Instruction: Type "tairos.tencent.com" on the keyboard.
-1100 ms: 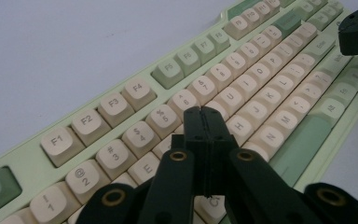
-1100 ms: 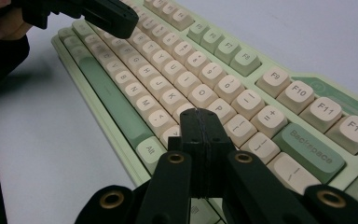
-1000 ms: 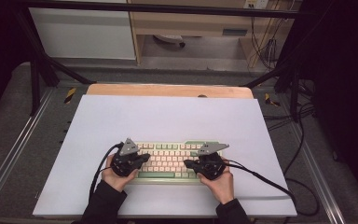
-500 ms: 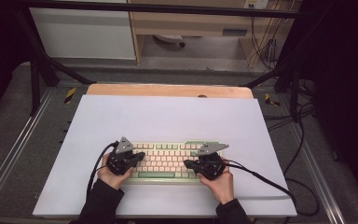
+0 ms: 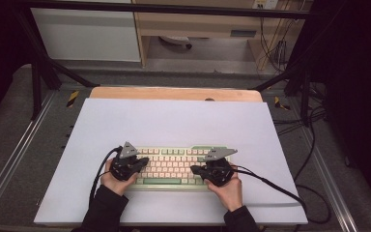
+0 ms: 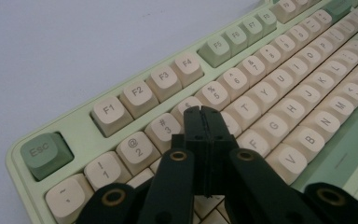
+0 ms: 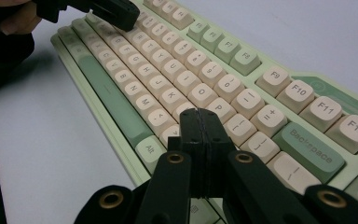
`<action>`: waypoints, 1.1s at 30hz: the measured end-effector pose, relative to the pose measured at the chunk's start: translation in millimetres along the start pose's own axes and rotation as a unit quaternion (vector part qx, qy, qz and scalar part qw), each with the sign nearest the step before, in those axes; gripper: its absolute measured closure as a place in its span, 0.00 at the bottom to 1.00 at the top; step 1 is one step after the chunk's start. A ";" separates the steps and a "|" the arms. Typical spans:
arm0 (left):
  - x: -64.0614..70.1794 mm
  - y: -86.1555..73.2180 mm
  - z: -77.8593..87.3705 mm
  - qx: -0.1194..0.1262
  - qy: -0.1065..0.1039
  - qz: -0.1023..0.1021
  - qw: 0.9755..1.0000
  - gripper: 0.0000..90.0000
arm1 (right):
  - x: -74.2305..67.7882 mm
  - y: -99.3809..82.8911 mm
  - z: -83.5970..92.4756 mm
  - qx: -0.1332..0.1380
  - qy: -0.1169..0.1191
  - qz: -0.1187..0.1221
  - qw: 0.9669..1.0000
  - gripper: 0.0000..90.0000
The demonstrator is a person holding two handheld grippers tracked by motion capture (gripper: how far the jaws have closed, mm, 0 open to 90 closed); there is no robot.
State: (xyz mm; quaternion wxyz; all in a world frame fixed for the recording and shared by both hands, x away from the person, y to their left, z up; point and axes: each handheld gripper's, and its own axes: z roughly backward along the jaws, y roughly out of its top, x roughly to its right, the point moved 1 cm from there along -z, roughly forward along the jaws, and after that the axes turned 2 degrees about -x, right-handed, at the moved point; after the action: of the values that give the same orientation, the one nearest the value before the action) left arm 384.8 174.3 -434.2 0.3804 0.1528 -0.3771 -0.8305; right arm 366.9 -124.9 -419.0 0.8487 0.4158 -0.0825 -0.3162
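Green-and-cream keyboard (image 5: 174,166) under two closed tongs

Lying on the near half of the white tabletop (image 5: 174,121), the keyboard has the left tongs (image 6: 204,116) pressed together with nothing between them over its number row near the 4 key, and the right tongs (image 7: 200,119), likewise clamped empty, over keys beside P.

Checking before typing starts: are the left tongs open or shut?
Shut: the left tongs have both black jaws pressed flat together, nothing between, above the keyboard.
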 end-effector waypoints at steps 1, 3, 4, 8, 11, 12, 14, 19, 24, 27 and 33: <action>0.5 -0.1 -0.4 -0.001 -0.001 0.000 1.000 1.00 | 0.0 0.0 -0.1 0.000 0.000 0.000 1.000 1.00; 0.6 -0.4 -1.2 -0.004 0.000 -0.002 1.000 1.00 | -0.1 -0.1 -0.1 -0.002 0.000 -0.001 1.000 1.00; 0.6 -0.8 -2.3 -0.007 0.001 -0.003 1.000 1.00 | -0.3 -0.1 -0.2 -0.003 0.000 -0.002 1.000 1.00; 1.5 -0.6 -1.3 -0.005 0.001 -0.004 1.000 1.00 | -0.2 0.0 -0.2 -0.001 0.001 -0.001 1.000 1.00; 2.2 0.5 2.0 -0.001 -0.001 -0.003 1.000 1.00 | -0.7 0.5 0.5 0.003 0.002 -0.002 1.000 1.00; 2.6 0.7 3.3 0.001 -0.002 -0.004 1.000 1.00 | -0.8 0.6 0.9 0.003 0.002 -0.002 1.000 1.00; 3.6 0.8 5.5 0.001 -0.005 -0.006 1.000 1.00 | -1.0 0.8 1.6 0.004 0.002 -0.003 1.000 1.00; 4.0 -1.6 13.6 0.005 -0.009 -0.011 1.000 1.00 | -1.5 1.4 1.7 0.008 0.008 -0.005 1.000 1.00; 1.4 -4.2 21.0 0.011 -0.014 -0.005 1.000 1.00 | -2.3 1.0 -0.1 0.007 0.014 -0.010 1.000 1.00; 0.4 -6.0 23.6 0.012 -0.015 -0.007 1.000 1.00 | -2.1 1.2 -0.9 0.007 0.016 -0.009 1.000 1.00; -2.6 -13.2 30.7 0.012 -0.014 -0.007 1.000 1.00 | -4.7 2.7 -1.9 0.007 0.016 -0.009 1.000 1.00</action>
State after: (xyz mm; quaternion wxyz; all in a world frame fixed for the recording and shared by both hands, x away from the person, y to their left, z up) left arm 363.2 197.6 -423.6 0.3673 0.1484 -0.3909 -0.8308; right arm 365.3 -119.6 -417.6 0.8442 0.4276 -0.0674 -0.3161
